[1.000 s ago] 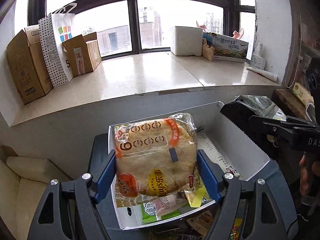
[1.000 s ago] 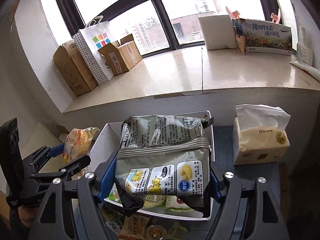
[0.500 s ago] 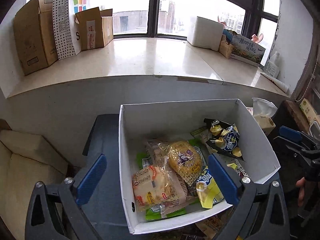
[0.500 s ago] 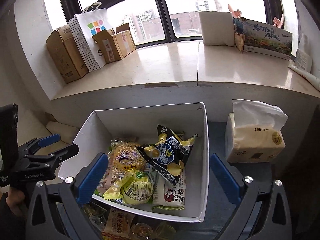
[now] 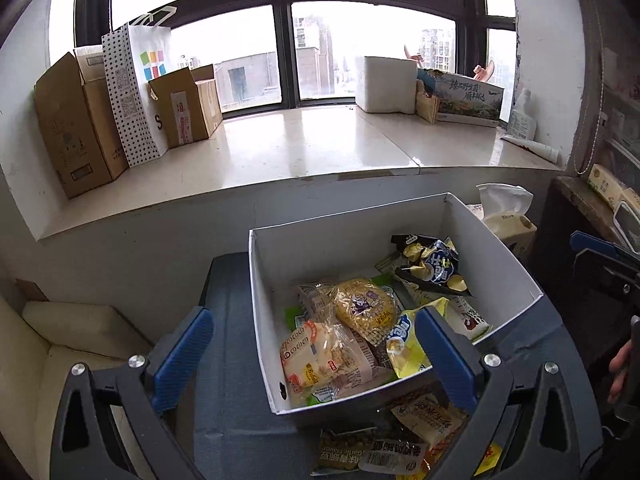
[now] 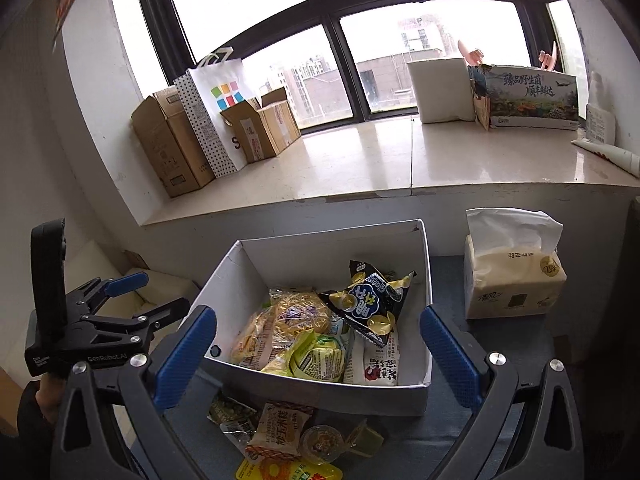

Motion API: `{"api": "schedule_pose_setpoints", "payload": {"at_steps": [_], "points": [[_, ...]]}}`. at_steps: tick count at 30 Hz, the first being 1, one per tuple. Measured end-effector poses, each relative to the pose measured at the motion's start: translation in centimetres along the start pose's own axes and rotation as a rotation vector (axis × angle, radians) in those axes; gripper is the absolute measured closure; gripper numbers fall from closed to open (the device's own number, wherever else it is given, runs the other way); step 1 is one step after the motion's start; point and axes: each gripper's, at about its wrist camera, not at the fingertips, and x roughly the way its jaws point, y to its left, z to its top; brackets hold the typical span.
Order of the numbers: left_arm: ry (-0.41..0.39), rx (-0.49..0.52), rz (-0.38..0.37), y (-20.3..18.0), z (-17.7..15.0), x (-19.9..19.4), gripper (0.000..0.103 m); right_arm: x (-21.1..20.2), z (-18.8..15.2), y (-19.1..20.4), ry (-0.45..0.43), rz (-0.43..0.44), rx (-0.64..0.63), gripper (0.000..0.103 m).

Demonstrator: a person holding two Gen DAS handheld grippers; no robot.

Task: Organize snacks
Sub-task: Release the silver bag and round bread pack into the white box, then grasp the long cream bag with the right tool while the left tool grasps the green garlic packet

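Observation:
A white cardboard box (image 5: pixel 256 280) (image 6: pixel 224 276) sits on a blue-grey surface and holds several snack packets. Among them are a bread packet (image 5: pixel 316 360), a yellow noodle pack (image 5: pixel 366 308) and a black chip bag (image 5: pixel 432 268) (image 6: pixel 368 300). More loose snacks (image 5: pixel 400 440) (image 6: pixel 280 428) lie in front of the box. My left gripper (image 5: pixel 310 328) (image 6: pixel 160 292) stands wide open and empty over the box's near left corner. My right gripper (image 6: pixel 318 320) is also wide open and empty, spanning the box's near side.
A tissue pack (image 6: pixel 512 280) (image 5: pixel 508 216) stands right of the box. Behind is a wide windowsill with cardboard boxes (image 5: pixel 72 128), a dotted paper bag (image 5: pixel 136 92) and a white foam box (image 5: pixel 384 84). A cream cushion (image 5: pixel 60 340) lies low at the left.
Both grippers opened and let go: the bread packet from the left and the chip bag from the right now lie in the box. Both grippers drew back from it.

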Motion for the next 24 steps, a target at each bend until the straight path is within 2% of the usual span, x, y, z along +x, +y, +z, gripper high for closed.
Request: {"api": "schedule_pose_setpoints", "payload": {"at_steps": [2, 7, 9, 13, 15, 20, 24], "points": [[-0.021, -0.003, -0.015, -0.3, -1.1, -1.6, 0.000, -1.5, -1.4, 0.5, -0.025, 0.012, -0.001, 0.000], [-0.009, -0.041, -0.088, -0.6, -4.9, -3.9, 0.000, -3.1, -6.5, 2.0, 0.034, 0.018, -0.037, 0.000], [0.009, -0.062, -0.106, -0.7, -6.8, -4.3, 0.000, -2.9, -8.8, 2.5, 0.082, 0.006, -0.053, 0.000], [0.025, -0.054, -0.081, -1.1, -10.9, -5.0, 0.000, -1.5, -13.0, 3.6, 0.132, -0.030, -0.094, 0.000], [0.059, -0.069, -0.096, -0.8, -12.6, -4.9, 0.000, -0.3, -14.4, 4.0, 0.175, -0.016, -0.093, 0.000], [0.106, -0.120, -0.122, 0.3, -15.4, -5.3, 0.000, 2.0, -16.1, 4.4, 0.233, 0.037, -0.039, 0.000], [0.113, -0.140, -0.130, 0.9, -16.3, -5.6, 0.000, 3.7, -14.8, 5.2, 0.243, 0.047, -0.093, 0.000]]}}
